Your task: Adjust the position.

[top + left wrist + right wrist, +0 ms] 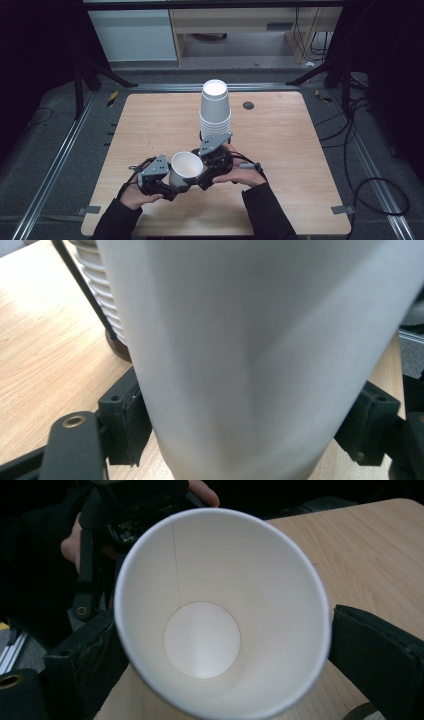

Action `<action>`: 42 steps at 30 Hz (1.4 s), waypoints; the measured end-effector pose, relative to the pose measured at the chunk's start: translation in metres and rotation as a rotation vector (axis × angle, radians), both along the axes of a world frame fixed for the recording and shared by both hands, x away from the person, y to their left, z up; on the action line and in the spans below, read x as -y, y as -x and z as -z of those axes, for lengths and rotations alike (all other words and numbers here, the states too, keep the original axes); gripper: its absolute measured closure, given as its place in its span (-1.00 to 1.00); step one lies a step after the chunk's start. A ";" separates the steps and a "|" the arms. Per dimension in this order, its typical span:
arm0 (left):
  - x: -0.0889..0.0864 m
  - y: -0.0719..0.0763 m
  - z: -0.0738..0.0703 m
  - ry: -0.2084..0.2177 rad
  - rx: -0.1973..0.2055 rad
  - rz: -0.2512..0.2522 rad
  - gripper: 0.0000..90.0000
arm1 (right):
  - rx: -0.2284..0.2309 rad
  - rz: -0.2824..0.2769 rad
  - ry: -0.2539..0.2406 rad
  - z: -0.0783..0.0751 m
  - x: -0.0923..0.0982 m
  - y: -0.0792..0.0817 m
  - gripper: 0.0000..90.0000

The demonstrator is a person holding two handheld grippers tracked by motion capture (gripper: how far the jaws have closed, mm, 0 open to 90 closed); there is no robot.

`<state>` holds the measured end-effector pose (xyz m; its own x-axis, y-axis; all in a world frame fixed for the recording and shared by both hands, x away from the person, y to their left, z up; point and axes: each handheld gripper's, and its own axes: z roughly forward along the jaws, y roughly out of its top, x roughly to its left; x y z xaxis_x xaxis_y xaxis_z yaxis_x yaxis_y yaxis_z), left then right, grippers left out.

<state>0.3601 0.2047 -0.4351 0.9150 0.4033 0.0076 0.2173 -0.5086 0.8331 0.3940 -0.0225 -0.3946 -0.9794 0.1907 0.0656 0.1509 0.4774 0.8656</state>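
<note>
1 white paper cup (185, 169) is off the upside-down white stack (215, 110); the left gripper (172, 191) clamps its base, the right gripper (197, 181) pinches its rim, with placing still ahead.

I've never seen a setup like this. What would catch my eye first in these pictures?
Probably the single white paper cup, tipped open-mouthed between the left gripper and the right gripper near the front of the wooden table. The left gripper's jaws press on its sides; the right gripper's jaws flank its rim. Just behind stands a tall stack of upside-down paper cups, near the table's middle.
</note>
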 end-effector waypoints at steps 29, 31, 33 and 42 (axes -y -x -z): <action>0.005 0.006 -0.010 0.155 0.037 -0.021 -0.52 | -0.095 0.043 -0.301 0.017 0.007 0.008 -0.88; 0.006 0.007 -0.010 0.156 0.037 -0.020 -0.53 | -0.095 0.037 -0.303 0.018 0.003 0.007 -0.86; 0.007 0.007 -0.010 0.155 0.041 -0.020 -0.52 | -0.096 0.038 -0.305 0.019 0.002 0.008 -0.86; 0.007 0.008 -0.009 0.152 0.039 -0.012 -0.53 | -0.085 0.023 -0.313 0.020 0.000 0.008 -0.70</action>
